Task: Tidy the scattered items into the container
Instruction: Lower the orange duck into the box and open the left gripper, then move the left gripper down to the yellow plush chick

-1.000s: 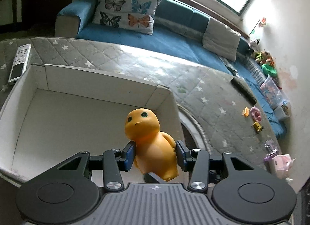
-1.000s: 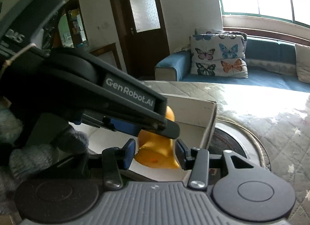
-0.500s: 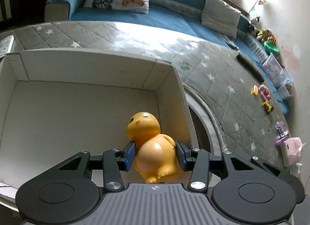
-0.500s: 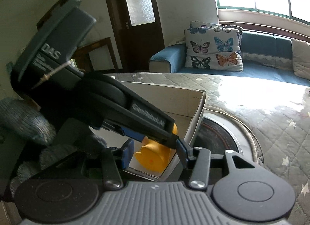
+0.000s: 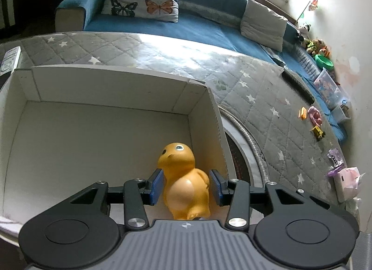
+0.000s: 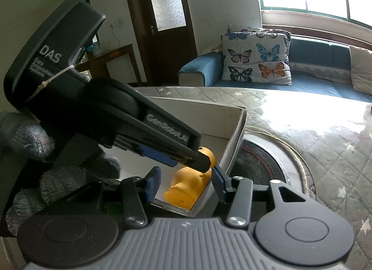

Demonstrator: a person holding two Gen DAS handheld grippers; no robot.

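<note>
1. Far left: remote [image 5: 9,64] on quilted grey cover [image 5: 116,46], just outside the box's far-left corner. Not boxed yet, if it counts as an item.
2. White cardboard box [image 5: 104,88] fills left and centre of left wrist view. Floor bare except for one toy at the right-hand wall.
3. Orange figurine [image 5: 183,181] inside box near right wall, upright or slightly tilted. Whether the base touches the box floor: cannot tell.
4. Look: glossy, hard, moulded plastic; round head, dark eyes, paler belly, stubby arms. Probably light and rigid, slippery under the pads.
5. Left tool [image 5: 184,185]: blue pads flank the toy's body. Left pad at or very near the surface; thin gap visible on the right side. Pinching or just released: cannot tell.
6. Right tool [image 6: 186,182]: spread, holding nothing, hovering at the box's near corner, over the rim. Same figurine [image 6: 188,188] visible beyond it inside the box, under the left tool's arm.
7. Right of box: round dark ringed disc on the cover, not a loose item.
8. Far right edge of cover: small toys [image 5: 311,116] scattered, yellow vehicle [image 5: 318,133], purple bits and pink pack [image 5: 346,177] lower down. All well apart from box.
9. Progress estimate: early. One item in or nearly in, several left.
</note>
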